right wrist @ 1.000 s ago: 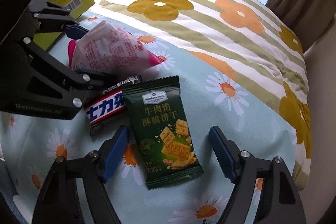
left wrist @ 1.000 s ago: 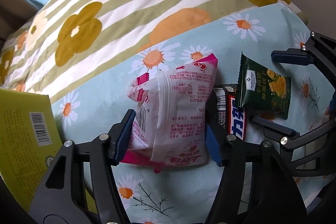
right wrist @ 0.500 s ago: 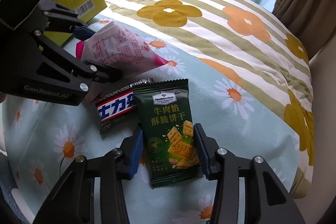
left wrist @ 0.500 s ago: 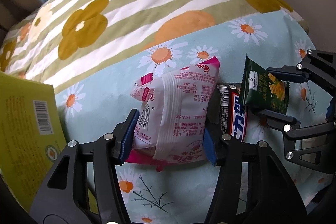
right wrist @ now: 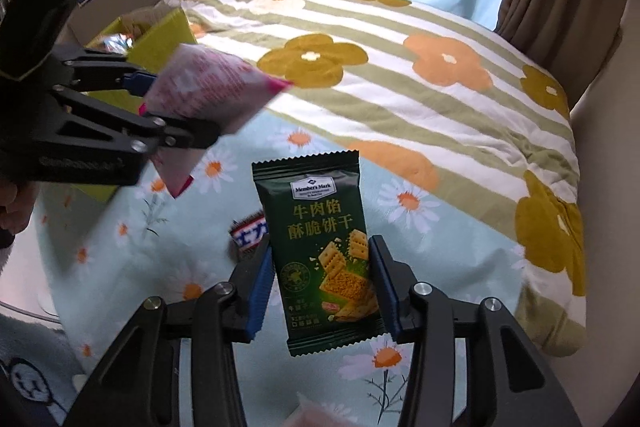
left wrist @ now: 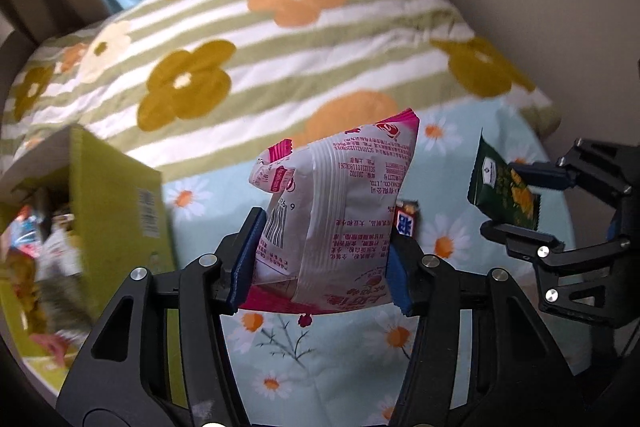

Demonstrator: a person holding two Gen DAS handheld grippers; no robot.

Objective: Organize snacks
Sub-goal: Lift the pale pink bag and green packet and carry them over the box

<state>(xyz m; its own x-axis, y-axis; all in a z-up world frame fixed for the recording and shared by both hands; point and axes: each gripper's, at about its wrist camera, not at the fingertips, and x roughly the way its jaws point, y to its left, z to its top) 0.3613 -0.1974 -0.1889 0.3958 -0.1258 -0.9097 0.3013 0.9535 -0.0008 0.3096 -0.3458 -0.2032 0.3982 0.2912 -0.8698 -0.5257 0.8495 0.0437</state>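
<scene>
Our left gripper (left wrist: 320,263) in the left wrist view has its blue pads pressed against both sides of the pink-and-white snack bag (left wrist: 340,211), and the bag hangs clear of the daisy-print sheet (left wrist: 280,347) below. We grip its lower half, so the sealed top edge stands out past the fingertips toward the striped flower quilt (left wrist: 280,39). Just behind the bag's right side, the candy bar (left wrist: 406,223) lies on the sheet, only its end showing. At the left edge sits the open yellow-green box (left wrist: 116,195) with blurred wrappers inside. To the right, our right gripper (left wrist: 516,203) holds the dark green cracker packet (left wrist: 504,187) above the sheet, near the sheet's far right edge.

From the right wrist view, our right gripper (right wrist: 322,287) is closed on the dark green cracker packet (right wrist: 324,251); both pads squeeze its lower half, and the packet stands upright between them, its top edge reaching beyond the fingertips. The candy bar (right wrist: 250,233) lies on the daisy-print sheet (right wrist: 132,267) just left of the packet, partly hidden behind it. Up at the left, our left gripper (right wrist: 176,107) carries the pink-and-white snack bag (right wrist: 208,87) in the air, blurred, with the yellow-green box (right wrist: 160,43) behind it at the sheet's far left side. Beyond lies the striped flower quilt (right wrist: 400,39).
</scene>
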